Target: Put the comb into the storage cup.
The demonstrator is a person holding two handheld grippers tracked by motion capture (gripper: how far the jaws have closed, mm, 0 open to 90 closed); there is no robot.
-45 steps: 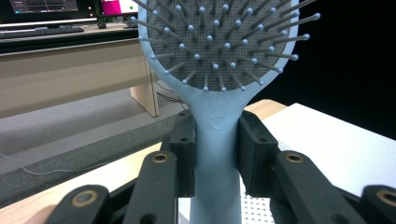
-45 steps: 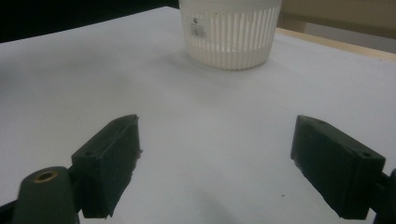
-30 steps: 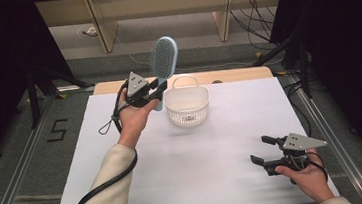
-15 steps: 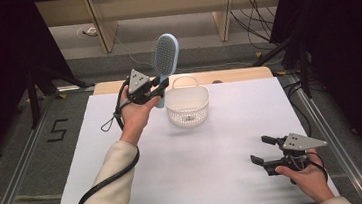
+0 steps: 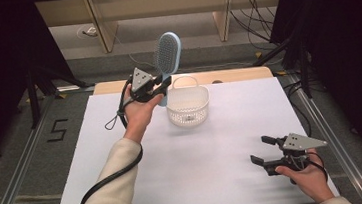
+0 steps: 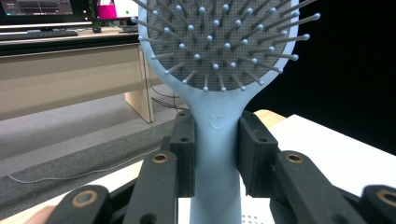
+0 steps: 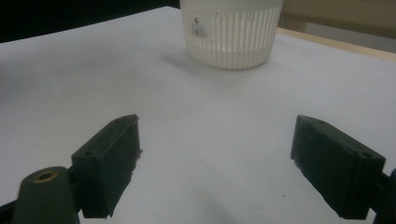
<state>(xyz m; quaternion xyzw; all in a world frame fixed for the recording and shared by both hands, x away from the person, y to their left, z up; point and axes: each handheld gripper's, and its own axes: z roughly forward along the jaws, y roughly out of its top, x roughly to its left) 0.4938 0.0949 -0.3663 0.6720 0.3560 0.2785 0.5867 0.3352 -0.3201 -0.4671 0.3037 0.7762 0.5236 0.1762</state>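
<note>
A light blue hairbrush point(image 5: 168, 53) held upright in the left gripper point(image 5: 163, 85) above a white table point(image 5: 122, 138), just left of a white basket point(image 5: 188, 106).

The white table carries the slatted white basket near its far edge, and in the right gripper view that basket point(image 7: 229, 32) stands well ahead of the spread jaws. The brush rises with its bristled head up, lifted off the table at the basket's left rim; the left gripper view shows its handle point(image 6: 215, 154) clamped between the two black pads, bristles facing the camera. At the table's near right corner, the right gripper point(image 5: 265, 150) rests low in the hand, its jaws wide apart with nothing between them.
</note>
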